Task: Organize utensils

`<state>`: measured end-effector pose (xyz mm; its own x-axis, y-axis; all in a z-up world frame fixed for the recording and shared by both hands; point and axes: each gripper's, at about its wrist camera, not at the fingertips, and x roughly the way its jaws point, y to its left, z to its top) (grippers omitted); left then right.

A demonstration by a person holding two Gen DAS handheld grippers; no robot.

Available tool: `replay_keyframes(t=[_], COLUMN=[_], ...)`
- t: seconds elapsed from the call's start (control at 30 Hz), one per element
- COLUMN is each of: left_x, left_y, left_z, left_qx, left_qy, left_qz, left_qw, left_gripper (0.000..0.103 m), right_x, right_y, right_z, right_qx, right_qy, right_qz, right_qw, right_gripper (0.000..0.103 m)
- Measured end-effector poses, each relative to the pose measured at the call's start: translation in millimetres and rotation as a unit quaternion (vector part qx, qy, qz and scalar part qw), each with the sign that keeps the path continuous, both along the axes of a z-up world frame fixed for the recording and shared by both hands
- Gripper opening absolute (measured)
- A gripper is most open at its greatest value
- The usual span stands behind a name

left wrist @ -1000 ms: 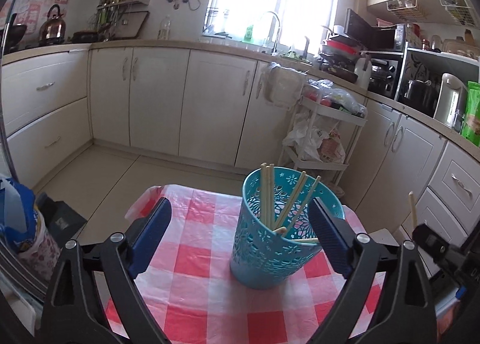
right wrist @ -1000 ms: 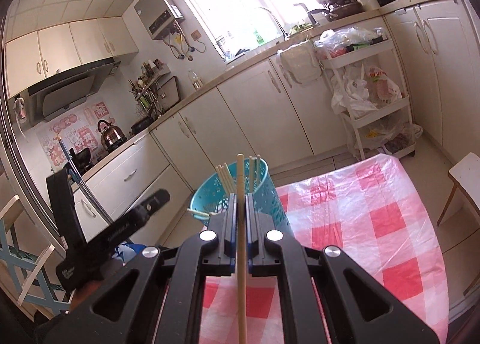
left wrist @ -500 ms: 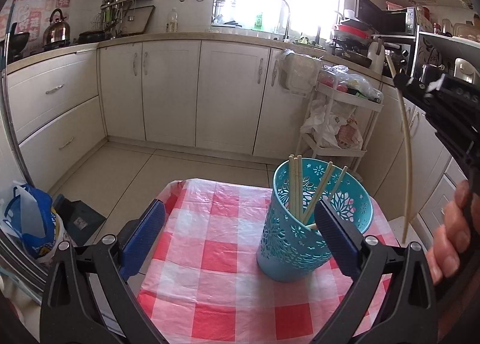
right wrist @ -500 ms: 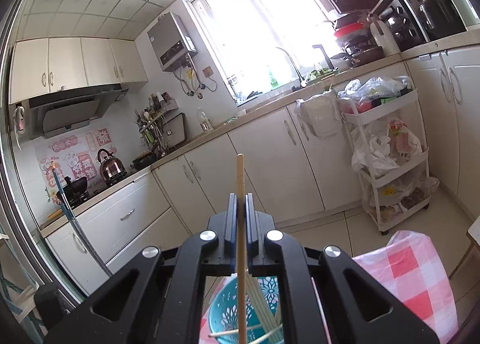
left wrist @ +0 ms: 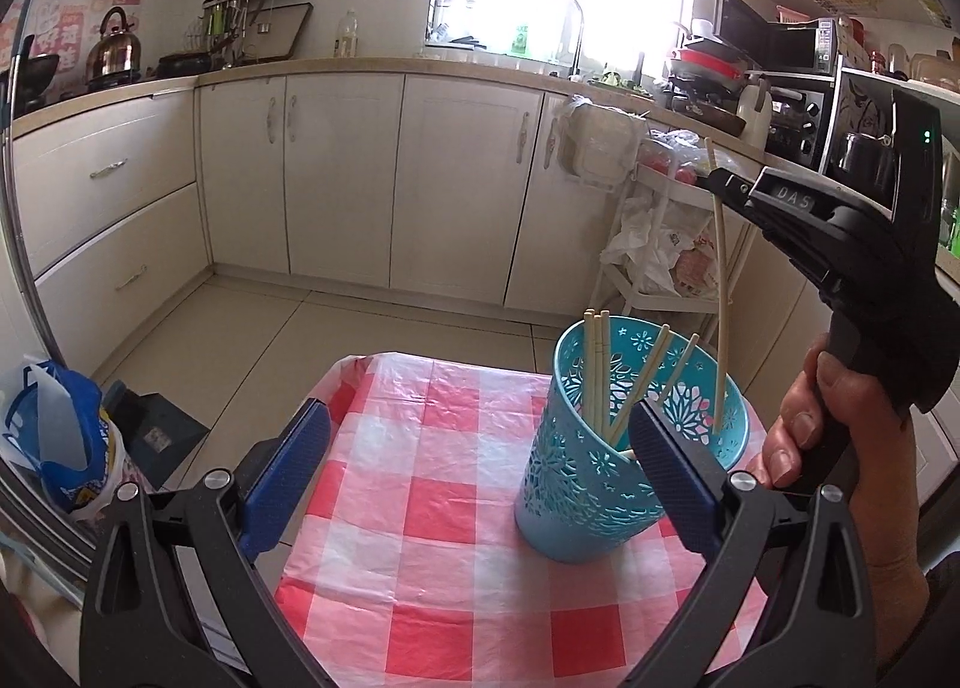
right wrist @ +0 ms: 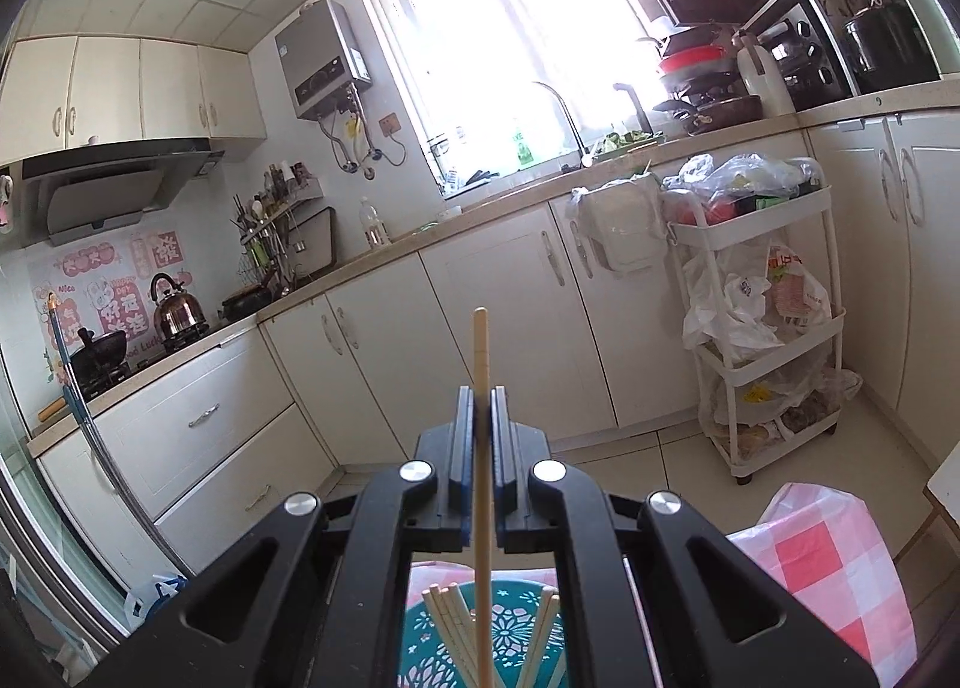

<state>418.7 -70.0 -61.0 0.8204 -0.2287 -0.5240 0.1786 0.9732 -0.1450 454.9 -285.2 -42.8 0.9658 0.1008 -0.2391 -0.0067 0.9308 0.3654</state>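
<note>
The right hand-held gripper (right wrist: 480,406) is squeezed tight on one chopstick (right wrist: 480,448). The chopstick stands almost straight up, and its bottom end dips into the blue cup (left wrist: 606,448). More chopsticks (left wrist: 597,376) lean inside the cup. The left hand-held gripper (left wrist: 480,472) is wide apart and holds nothing. The cup sits on the table (left wrist: 432,508) with its red and white cloth.

The left gripper (left wrist: 480,469) has a black plastic frame with triangular holes and silver round screws, and its fingers (left wrist: 288,466) carry dark blue ribbed pads. The right gripper (right wrist: 480,451) has the same black frame, silver screws and blue pads. Its body shows the letters "DAS" and a small green light. The hand (left wrist: 840,448) has bare skin.
</note>
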Motion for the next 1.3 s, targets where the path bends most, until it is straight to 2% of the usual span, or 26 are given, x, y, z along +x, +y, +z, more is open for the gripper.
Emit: replay_keyframes(t=[0.4, 0.67, 0.73, 0.77, 0.83, 0.93, 0.97, 1.0, 1.07, 1.13, 1.17, 1.2, 1.27, 1.3], left_x=[4.4, 7.7, 8.2, 8.7, 7.5, -7.9, -17.7, -30.1, -62.3, -95.1, -109.9, -126.9, -164.2, -181.8], left_y=[3.1, 5.7, 5.4, 5.0, 4.7, 7.2, 10.4, 14.0, 18.9, 21.0, 22.2, 23.5, 25.3, 27.3], left_z=[-5.2, -3.9, -3.6, -3.4, -0.6, 12.4, 19.0, 24.5, 36.2, 46.2, 50.1, 54.9, 63.9, 68.8], left_qx=[-0.009, -0.008, 0.000, 0.006, 0.018, 0.017, 0.015, 0.013, 0.016, 0.033, 0.045, 0.065, 0.114, 0.125], left_qy=[0.015, 0.019, 0.017, 0.020, 0.028, 0.020, 0.018, 0.013, 0.001, -0.006, -0.005, -0.003, -0.003, -0.004], left_qz=[0.007, 0.010, 0.011, 0.011, 0.017, 0.013, 0.013, 0.014, 0.005, -0.011, -0.012, -0.005, 0.022, 0.026], left_qw=[0.9998, 0.9997, 0.9998, 0.9997, 0.9993, 0.9996, 0.9996, 0.9997, 0.9999, 0.9994, 0.9989, 0.9979, 0.9933, 0.9918], left_gripper=[0.096, 0.096, 0.096, 0.096, 0.096, 0.096, 0.096, 0.096, 0.096, 0.096, 0.096, 0.096, 0.096, 0.096], right_x=[2.1, -17.8, -26.3, -31.9, -46.0, -80.6, -97.4, -114.1, -155.9, -199.6, -219.8, -241.9, -280.0, -300.4], right_y=[5.4, 17.0, 20.3, 21.9, 23.2, 19.3, 18.0, 16.6, 14.6, 15.3, 15.9, 17.2, 19.4, 21.0], right_z=[-22.3, -29.4, -31.3, -31.6, -29.9, -17.3, -10.6, -5.0, 6.3, 14.9, 18.3, 22.1, 29.8, 34.2], right_qx=[-0.001, -0.029, -0.038, -0.043, -0.051, -0.050, -0.051, -0.054, -0.053, -0.052, -0.051, -0.050, -0.043, -0.037], right_qy=[0.019, 0.029, 0.042, 0.049, 0.058, 0.070, 0.071, 0.071, 0.081, 0.100, 0.110, 0.123, 0.144, 0.148], right_qz=[0.010, 0.029, 0.037, 0.040, 0.046, 0.047, 0.048, 0.047, 0.038, 0.041, 0.039, 0.035, 0.031, 0.033], right_qw=[1.000, 0.999, 0.998, 0.997, 0.996, 0.995, 0.995, 0.995, 0.995, 0.993, 0.992, 0.991, 0.988, 0.988], right_gripper=[0.006, 0.007, 0.017, 0.027, 0.028, 0.030, 0.039, 0.052, 0.066, 0.069, 0.074, 0.082, 0.085, 0.088])
